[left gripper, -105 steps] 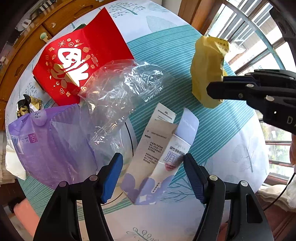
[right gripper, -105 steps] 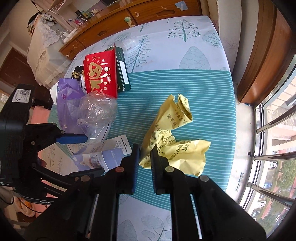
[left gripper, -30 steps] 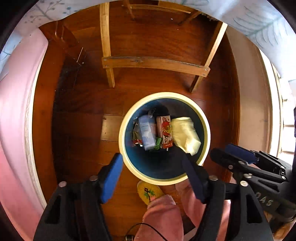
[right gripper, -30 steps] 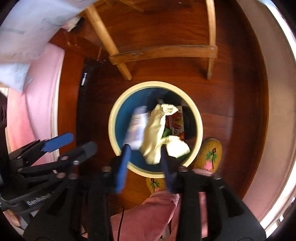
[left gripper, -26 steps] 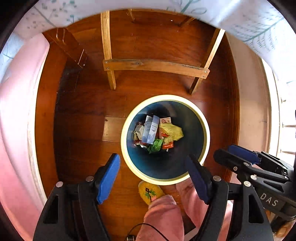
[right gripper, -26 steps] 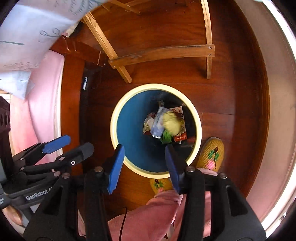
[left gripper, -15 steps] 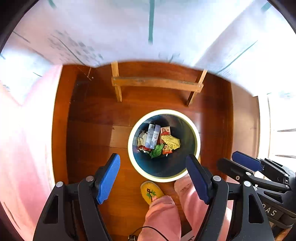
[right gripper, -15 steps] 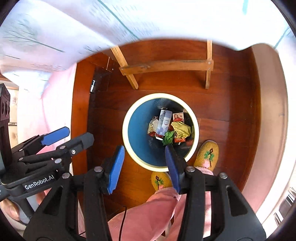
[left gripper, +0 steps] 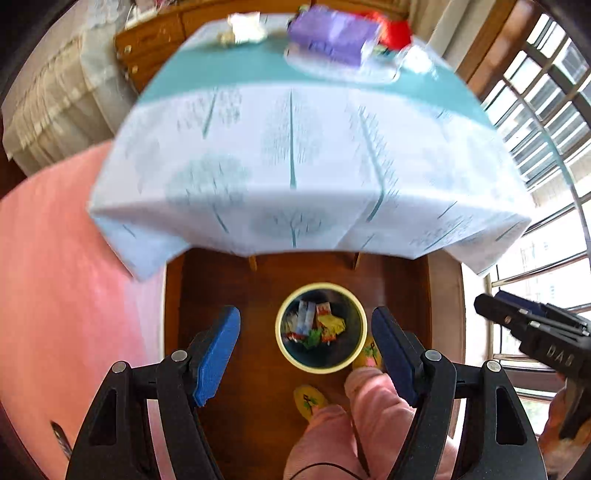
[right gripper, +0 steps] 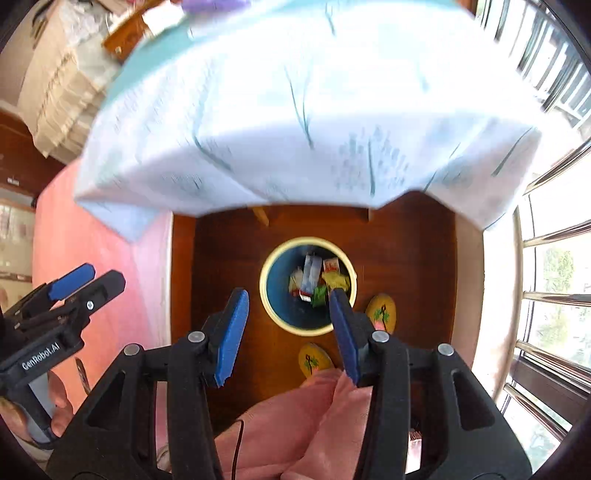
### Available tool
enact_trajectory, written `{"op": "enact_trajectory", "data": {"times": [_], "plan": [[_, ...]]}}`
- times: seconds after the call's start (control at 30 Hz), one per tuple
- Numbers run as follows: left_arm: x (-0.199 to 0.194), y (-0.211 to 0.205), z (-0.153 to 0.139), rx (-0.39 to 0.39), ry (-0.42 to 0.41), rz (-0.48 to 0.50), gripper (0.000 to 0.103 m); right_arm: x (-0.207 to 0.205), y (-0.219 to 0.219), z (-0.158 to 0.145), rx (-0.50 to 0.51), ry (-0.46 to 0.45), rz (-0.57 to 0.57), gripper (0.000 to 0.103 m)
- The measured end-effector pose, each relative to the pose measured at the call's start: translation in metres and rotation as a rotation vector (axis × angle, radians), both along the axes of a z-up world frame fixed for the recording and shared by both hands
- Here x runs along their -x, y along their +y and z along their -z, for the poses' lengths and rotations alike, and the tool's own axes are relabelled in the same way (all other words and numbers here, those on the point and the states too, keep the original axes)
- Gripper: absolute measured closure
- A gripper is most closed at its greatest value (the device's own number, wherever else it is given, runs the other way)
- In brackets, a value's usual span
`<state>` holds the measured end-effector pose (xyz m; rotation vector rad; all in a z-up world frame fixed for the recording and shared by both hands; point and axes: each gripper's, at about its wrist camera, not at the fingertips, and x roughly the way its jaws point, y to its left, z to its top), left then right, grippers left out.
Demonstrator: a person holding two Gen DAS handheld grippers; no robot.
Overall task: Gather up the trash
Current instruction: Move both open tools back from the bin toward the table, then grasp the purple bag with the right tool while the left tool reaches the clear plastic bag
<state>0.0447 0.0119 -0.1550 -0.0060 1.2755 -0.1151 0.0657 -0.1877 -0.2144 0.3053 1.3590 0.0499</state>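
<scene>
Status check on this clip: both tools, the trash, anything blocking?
Left tool open, empty. Right tool open, empty. Round cream-rimmed blue bin on floor holds wrappers; purple plastic bag on table. Nothing blocking.

A tree-printed tablecloth (left gripper: 291,155) drapes the worktop above a dark wooden floor (left gripper: 236,295). Yellow embroidered slippers (right gripper: 382,312) (under pink trouser legs (right gripper: 295,424)) stand near barred windows (left gripper: 546,122).
</scene>
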Motion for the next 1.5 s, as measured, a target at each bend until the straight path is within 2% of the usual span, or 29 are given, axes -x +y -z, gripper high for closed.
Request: {"op": "enact_trajectory", "data": {"times": [0.13,0.3,0.43,0.6,0.83,1.03,1.13,1.37,1.43,1.5], "plan": [[-0.008,0.001,-0.056,-0.023,-0.068,0.026,0.028,-0.002,-0.005,-0.064,0.003,-0.109,0.037,0.06],[-0.014,0.001,-0.115,-0.051,-0.154,0.055,0.028,0.0,-0.012,-0.121,-0.014,-0.19,0.079,0.06],[-0.021,-0.005,-0.143,-0.055,-0.201,0.068,0.028,-0.002,-0.013,-0.144,-0.019,-0.212,0.086,0.06],[-0.034,-0.014,-0.163,-0.049,-0.232,0.065,0.028,-0.01,-0.01,-0.152,-0.026,-0.239,0.072,0.06],[-0.067,-0.026,-0.166,-0.054,-0.248,0.081,0.028,-0.038,-0.006,-0.158,-0.033,-0.287,0.033,0.06],[-0.12,-0.034,-0.16,-0.021,-0.225,0.066,0.028,-0.087,-0.019,-0.156,-0.04,-0.302,0.018,0.06],[-0.157,-0.039,-0.149,-0.014,-0.197,0.051,0.028,-0.125,-0.034,-0.145,-0.054,-0.295,0.02,0.06],[-0.282,-0.067,-0.121,0.003,-0.099,-0.006,0.028,-0.237,-0.082,-0.114,-0.093,-0.234,0.018,0.06],[-0.314,-0.078,-0.115,-0.013,-0.089,-0.019,0.028,-0.269,-0.097,-0.11,-0.097,-0.234,0.009,0.05],[-0.349,-0.087,-0.107,-0.009,-0.065,-0.04,0.028,-0.3,-0.113,-0.105,-0.098,-0.231,0.008,0.05]]}}
